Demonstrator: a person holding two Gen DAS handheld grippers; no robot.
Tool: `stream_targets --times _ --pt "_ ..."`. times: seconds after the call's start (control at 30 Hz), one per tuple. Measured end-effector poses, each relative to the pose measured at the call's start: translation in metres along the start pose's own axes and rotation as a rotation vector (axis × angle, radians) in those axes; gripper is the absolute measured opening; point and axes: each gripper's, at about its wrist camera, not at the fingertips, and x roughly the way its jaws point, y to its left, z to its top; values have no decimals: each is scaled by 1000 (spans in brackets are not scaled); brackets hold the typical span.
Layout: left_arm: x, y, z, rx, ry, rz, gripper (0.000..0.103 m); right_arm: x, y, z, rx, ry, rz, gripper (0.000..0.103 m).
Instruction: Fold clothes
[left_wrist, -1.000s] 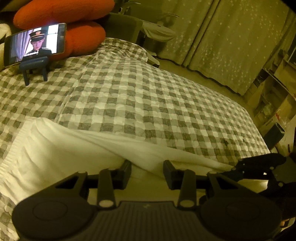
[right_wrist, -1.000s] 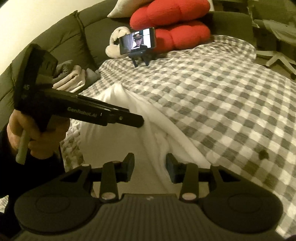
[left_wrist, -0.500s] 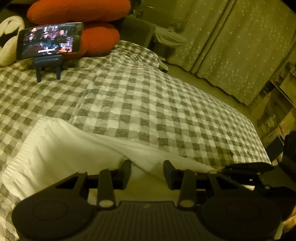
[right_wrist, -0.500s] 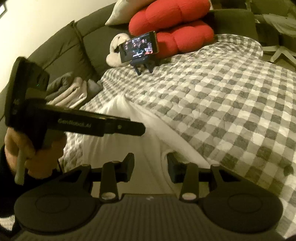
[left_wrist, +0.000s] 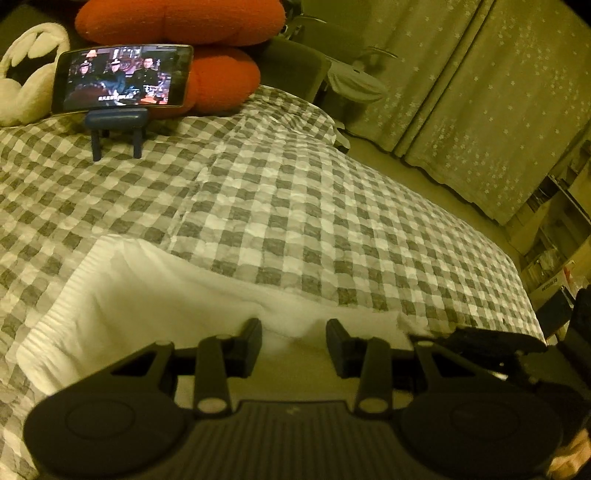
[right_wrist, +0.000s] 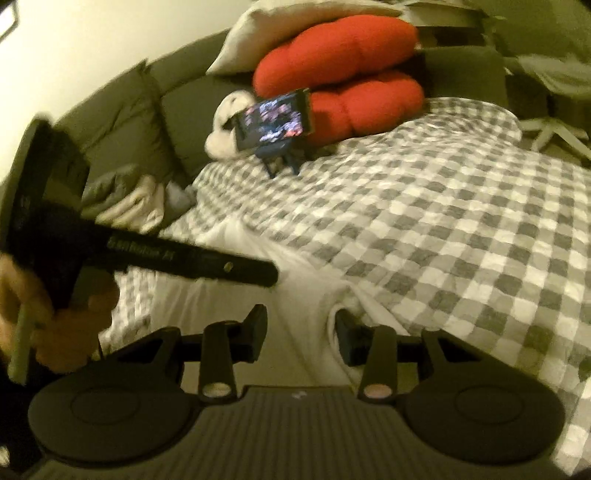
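Checked bedding (left_wrist: 332, 229) is being used as the folding surface. From lower left toward lower right, the white garment (left_wrist: 147, 295) is being stretched; cloth is being pinched by the left gripper (left_wrist: 293, 341) and the right gripper (right_wrist: 301, 338).

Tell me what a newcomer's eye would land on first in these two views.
The red cushions piled at the far end of the checked bedspread stand out first, with a lit phone propped on a small stand just in front of them. Nearer the cameras, a white garment lies spread on the bedspread's near edge, with the left gripper and right gripper over it.
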Motion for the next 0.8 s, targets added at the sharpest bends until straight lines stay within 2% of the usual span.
stream_targets --times 0.1,0.2,0.47,0.6,0.8 --pt "1 0 0 0 -1 1 40 -11 -12 4 93 -55 34 44" --pt "1 1 0 1 -1 3 40 -16 -18 4 152 -73 58 44" --pt "2 1 1 7 -4 5 40 -12 -22 8 222 -124 18 44" --pt "2 -2 0 23 -6 3 42 -8 -33 11 268 -135 -13 37" --pt "1 -6 -1 49 -11 7 43 -4 -39 16 275 -149 -58 37"
